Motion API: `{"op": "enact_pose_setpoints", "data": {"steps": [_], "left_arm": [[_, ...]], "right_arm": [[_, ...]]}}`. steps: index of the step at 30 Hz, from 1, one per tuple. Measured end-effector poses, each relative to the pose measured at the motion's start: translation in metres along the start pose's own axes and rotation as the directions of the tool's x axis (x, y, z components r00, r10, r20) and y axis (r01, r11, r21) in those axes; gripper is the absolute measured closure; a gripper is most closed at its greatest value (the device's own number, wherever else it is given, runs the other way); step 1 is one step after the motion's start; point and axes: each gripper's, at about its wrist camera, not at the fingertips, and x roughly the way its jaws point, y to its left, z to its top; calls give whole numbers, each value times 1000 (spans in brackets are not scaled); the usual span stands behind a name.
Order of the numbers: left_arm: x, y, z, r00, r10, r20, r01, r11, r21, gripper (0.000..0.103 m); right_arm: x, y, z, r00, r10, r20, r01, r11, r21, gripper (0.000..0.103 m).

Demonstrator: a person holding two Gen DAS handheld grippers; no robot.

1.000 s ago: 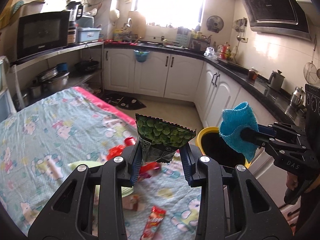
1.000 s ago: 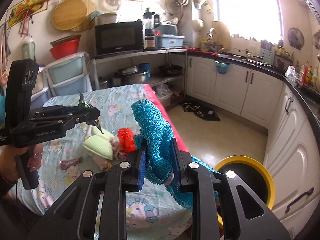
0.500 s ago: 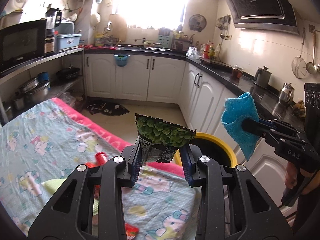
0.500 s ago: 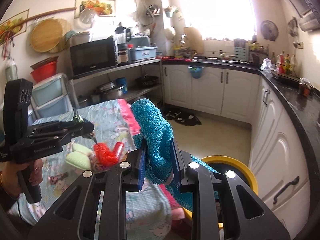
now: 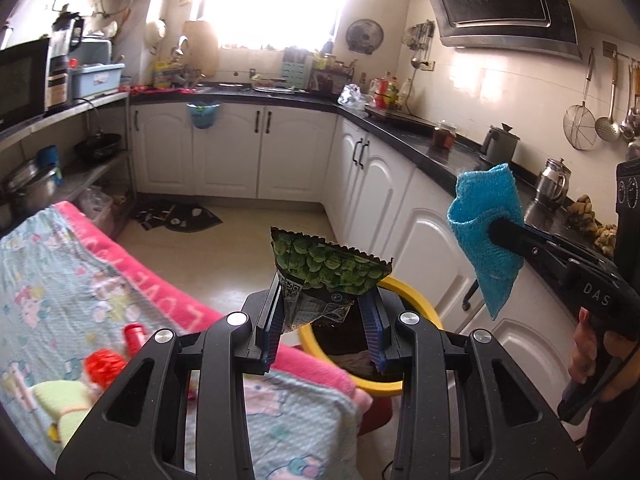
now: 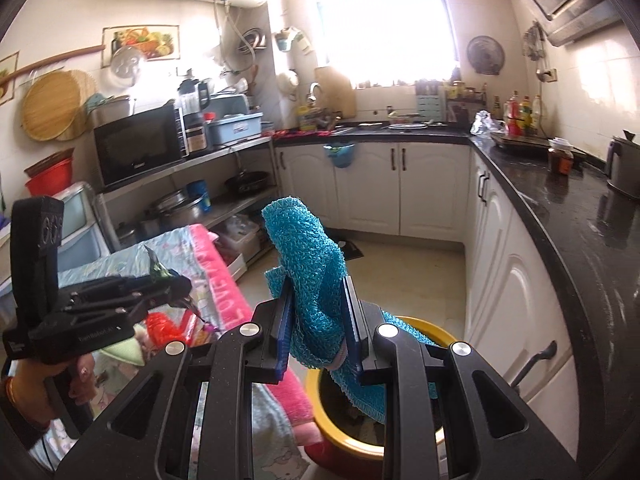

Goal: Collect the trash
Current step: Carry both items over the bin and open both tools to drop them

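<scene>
Holding a crinkly green snack packet (image 5: pixel 326 276) in my left tongs (image 5: pixel 323 328), I had the yellow-rimmed bin (image 5: pixel 424 312) sitting right behind and below it, just past the pink edge of the tabletop (image 5: pixel 168 296). So the drop spot lay straight ahead and down from the tips, the near rim already under them. The packet stood upright, torn zigzag top up, long axis roughly vertical, pinched low at its foil bottom with the tongs set narrow.

My right tongs (image 6: pixel 318 336) were clamped narrow on a blue knitted cloth (image 6: pixel 308 264), which stuck up in a floppy fold above them and trailed a tail down over the bin (image 6: pixel 438 332) opening. I'd say that hand was the nearer one to letting go, since its load already hung over the hole.

Materials: packet was thin, glossy, stiff-ish film, probably light enough to flutter. The cloth was soft, open-weave, limp. The bin looked like smooth plastic with a dark inside. Red wrappers (image 5: pixel 104 364) and a pale green thing (image 5: pixel 64 400) were left on the cartoon-print cover.
</scene>
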Motion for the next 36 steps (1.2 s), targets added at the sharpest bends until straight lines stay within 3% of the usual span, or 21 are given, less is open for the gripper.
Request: {"op": "enact_pose_setpoints", "data": {"steps": [6, 19, 25, 28, 32, 35, 36], "left_arm": [[33, -15, 3, 999, -34, -34, 35, 999, 13, 75], [117, -37, -12, 980, -90, -177, 98, 994, 41, 75], [149, -42, -22, 967, -109, -230, 117, 993, 21, 74], [162, -38, -27, 962, -102, -253, 106, 994, 3, 70], [170, -28, -33, 957, -79, -281, 75, 997, -23, 43], [164, -18, -37, 957, -59, -285, 50, 998, -37, 35], [159, -15, -37, 959, -49, -279, 39, 998, -42, 26]], "right_arm": [[6, -18, -2, 999, -43, -12, 43, 999, 31, 81], [66, -64, -28, 975, -122, -183, 146, 982, 122, 78], [90, -78, -37, 963, -130, -237, 168, 975, 146, 72], [101, -88, -35, 960, -138, -245, 179, 972, 154, 62], [107, -96, -36, 956, -157, -246, 200, 967, 159, 58], [103, -96, -36, 958, -168, -231, 206, 967, 152, 52], [102, -95, -36, 959, -170, -228, 208, 967, 150, 52]]}}
